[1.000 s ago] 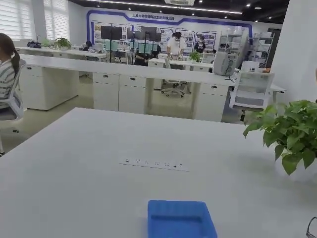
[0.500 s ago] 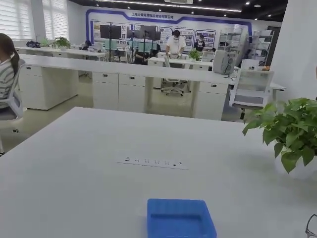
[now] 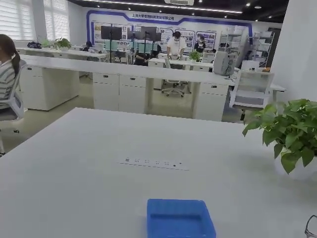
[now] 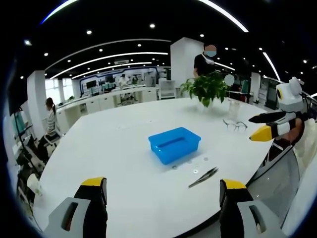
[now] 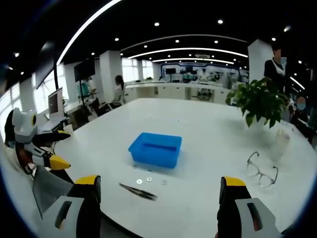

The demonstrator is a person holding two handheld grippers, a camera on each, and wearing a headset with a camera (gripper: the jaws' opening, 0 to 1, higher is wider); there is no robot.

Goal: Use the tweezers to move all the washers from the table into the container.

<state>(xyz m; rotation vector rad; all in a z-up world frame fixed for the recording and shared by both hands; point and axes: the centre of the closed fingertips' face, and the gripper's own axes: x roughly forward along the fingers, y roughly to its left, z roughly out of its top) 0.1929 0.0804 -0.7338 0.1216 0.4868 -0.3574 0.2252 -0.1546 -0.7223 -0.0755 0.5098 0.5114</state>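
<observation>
- Tool state: the left gripper (image 4: 162,184) has its jaws wide apart and holds nothing. The right gripper (image 5: 160,182) is likewise spread and holds nothing. Each is seen from the other's view off the near edge of the table (image 3: 74,173), with daylight between its tips.
- Tweezers (image 4: 203,177): they lie flat on the table near its near edge, not yet taken up. Nothing touches them.
- Deciding relation: the tweezers lie ahead of both grippers, on the near side of the container (image 4: 177,151). In the left gripper view they sit right of centre, and in the right gripper view left of centre, so they lie between the two tools. Which gripper is nearer cannot be told.
- Long axis: it runs roughly along the near edge, slanted, with one end angled toward the container. Which end is the tip is too small to tell.
- Judgement: a gripper must come down across that axis, jaws either side of the thin arms, to lift the tweezers in a usable hold.
- Washers (image 5: 139,181): a few small ones lie loose on the table between the tweezers and the container, near both. An exact count is not reliable.
- Container: an open blue tray. The part of its floor seen in the head view holds nothing.
- Other items: glasses (image 5: 261,170) and a plant (image 3: 290,131) stand to the right, well apart from the work.
</observation>
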